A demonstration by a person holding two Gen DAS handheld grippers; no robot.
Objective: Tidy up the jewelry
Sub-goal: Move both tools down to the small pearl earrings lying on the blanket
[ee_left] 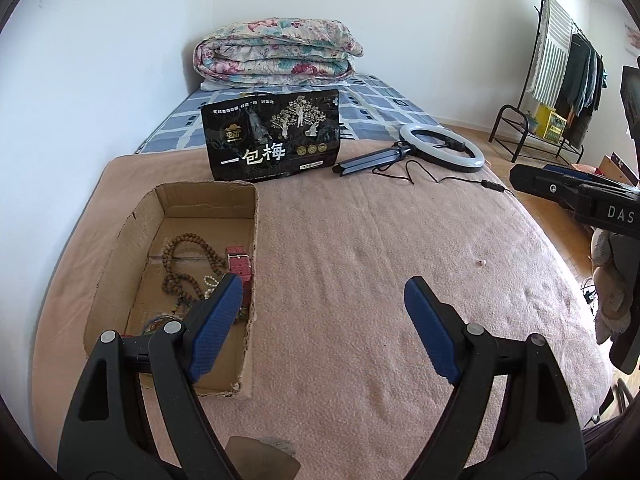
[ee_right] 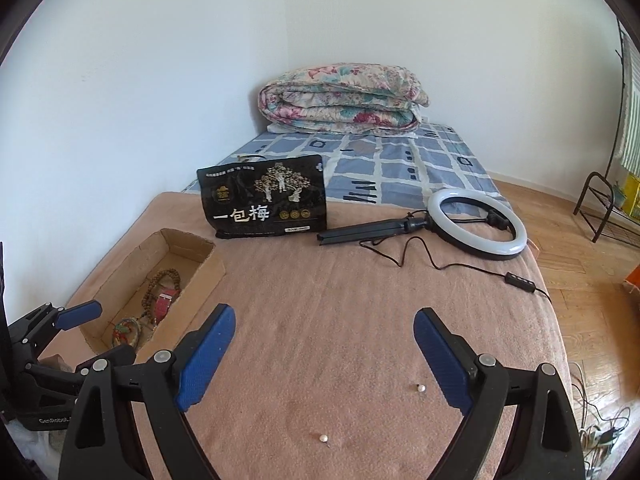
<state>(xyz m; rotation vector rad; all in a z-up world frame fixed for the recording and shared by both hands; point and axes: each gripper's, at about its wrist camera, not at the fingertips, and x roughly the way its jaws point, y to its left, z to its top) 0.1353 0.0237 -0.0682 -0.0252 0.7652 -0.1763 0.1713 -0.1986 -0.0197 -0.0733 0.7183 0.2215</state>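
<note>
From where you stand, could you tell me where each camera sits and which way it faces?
Left wrist: above the blanket's left side, facing the box and snack bag; its own open gripper and the right gripper show.
Right wrist: further right, over two pearl studs; its open gripper and the left gripper show.
Shared: box, bag, ring light, quilt.

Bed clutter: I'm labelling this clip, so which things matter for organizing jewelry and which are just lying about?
Part of the job:
cardboard box
wooden bead strands
red watch strap
two pearl earrings

Just lying about:
black snack bag
ring light
folded quilt
clothes rack
</note>
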